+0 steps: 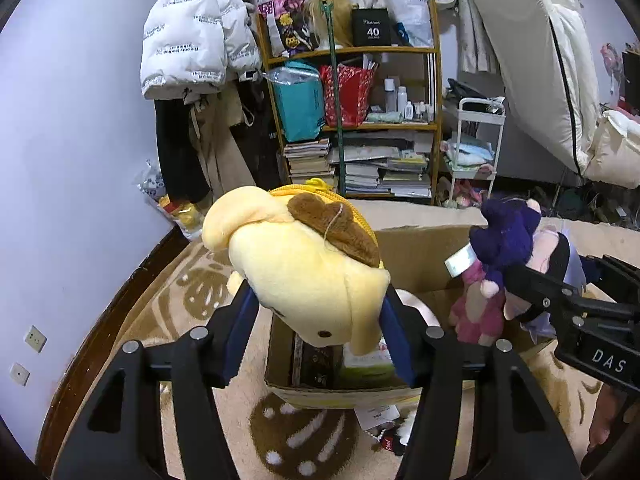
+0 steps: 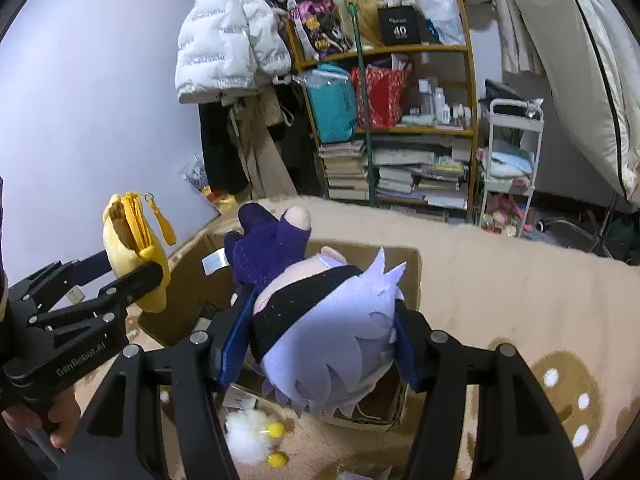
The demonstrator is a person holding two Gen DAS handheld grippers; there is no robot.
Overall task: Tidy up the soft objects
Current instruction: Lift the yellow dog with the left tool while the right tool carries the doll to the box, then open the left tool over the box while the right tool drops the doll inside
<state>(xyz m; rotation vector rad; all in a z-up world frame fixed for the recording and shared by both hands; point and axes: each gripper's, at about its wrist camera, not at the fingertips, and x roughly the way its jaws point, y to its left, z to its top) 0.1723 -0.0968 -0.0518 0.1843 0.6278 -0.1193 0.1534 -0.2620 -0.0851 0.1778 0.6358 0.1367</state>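
Observation:
My left gripper (image 1: 316, 308) is shut on a yellow plush pouch (image 1: 304, 272) with a brown cap and a zipper, held in the air above an open cardboard box (image 1: 416, 256). It also shows in the right wrist view (image 2: 132, 248). My right gripper (image 2: 320, 328) is shut on a plush doll (image 2: 320, 340) with pale lilac hair, a black band and a purple body, also held above the box (image 2: 360, 256). The doll shows in the left wrist view (image 1: 516, 248) at the right, with a pink plush (image 1: 476, 304) hanging beside it.
The box stands on a beige carpet (image 2: 520, 280) with brown paw prints. A white fluffy toy (image 2: 248, 436) lies on the floor by the box. A cluttered wooden shelf (image 1: 360, 120), a white trolley (image 1: 476, 144), hanging coats (image 1: 192, 32) and a leaning mattress (image 1: 540, 60) stand behind.

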